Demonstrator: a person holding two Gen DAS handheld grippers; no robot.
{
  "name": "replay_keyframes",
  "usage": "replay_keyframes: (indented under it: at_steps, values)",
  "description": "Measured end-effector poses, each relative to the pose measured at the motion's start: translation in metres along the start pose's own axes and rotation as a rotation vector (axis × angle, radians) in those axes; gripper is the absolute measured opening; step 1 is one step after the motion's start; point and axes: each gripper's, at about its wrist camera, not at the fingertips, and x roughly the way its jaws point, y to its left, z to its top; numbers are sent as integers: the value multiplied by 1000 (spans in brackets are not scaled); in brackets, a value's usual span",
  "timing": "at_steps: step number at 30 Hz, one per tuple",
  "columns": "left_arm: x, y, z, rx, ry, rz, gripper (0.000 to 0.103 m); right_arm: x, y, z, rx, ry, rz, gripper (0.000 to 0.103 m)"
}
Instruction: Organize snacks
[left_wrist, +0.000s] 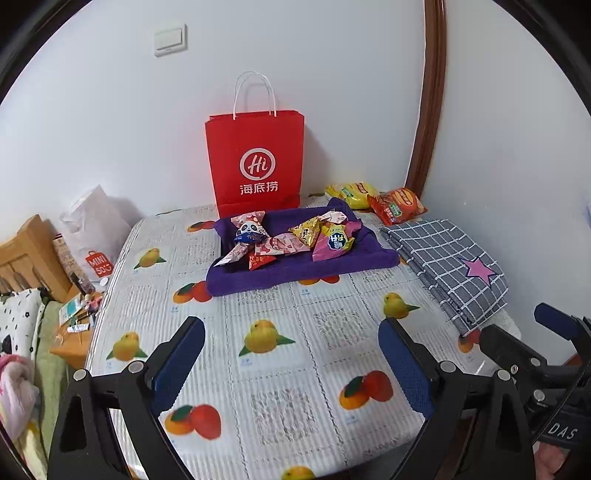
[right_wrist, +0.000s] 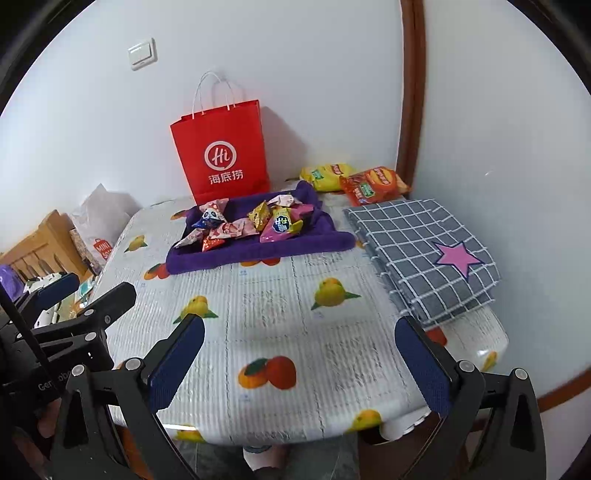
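Observation:
Several small snack packets (left_wrist: 291, 240) (right_wrist: 251, 225) lie in a pile on a purple towel (left_wrist: 295, 271) (right_wrist: 258, 254) at the back of the table. A yellow chip bag (left_wrist: 351, 192) (right_wrist: 325, 175) and an orange chip bag (left_wrist: 397, 205) (right_wrist: 373, 184) lie behind it by the wall. A red paper bag (left_wrist: 256, 162) (right_wrist: 223, 155) stands upright against the wall. My left gripper (left_wrist: 291, 334) is open and empty over the table's near part. My right gripper (right_wrist: 301, 336) is open and empty, also near the front edge.
A folded grey checked cloth with a pink star (left_wrist: 450, 266) (right_wrist: 424, 254) lies at the table's right side. The table wears a fruit-print cover (left_wrist: 280, 369) (right_wrist: 280, 332). A white Miniso bag (left_wrist: 92, 236) and cluttered wooden furniture (left_wrist: 33, 254) stand to the left.

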Motion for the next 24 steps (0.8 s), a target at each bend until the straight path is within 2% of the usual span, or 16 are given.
replay_keyframes:
  at_steps: [7, 24]
  values:
    - [-19, -11, -14, 9, -23, 15, 95, -18, -9, -13, 31, -12, 13, 102]
    - [-35, -14, -18, -12, -34, -18, 95, -30, -18, -23, 48, -20, -5, 102]
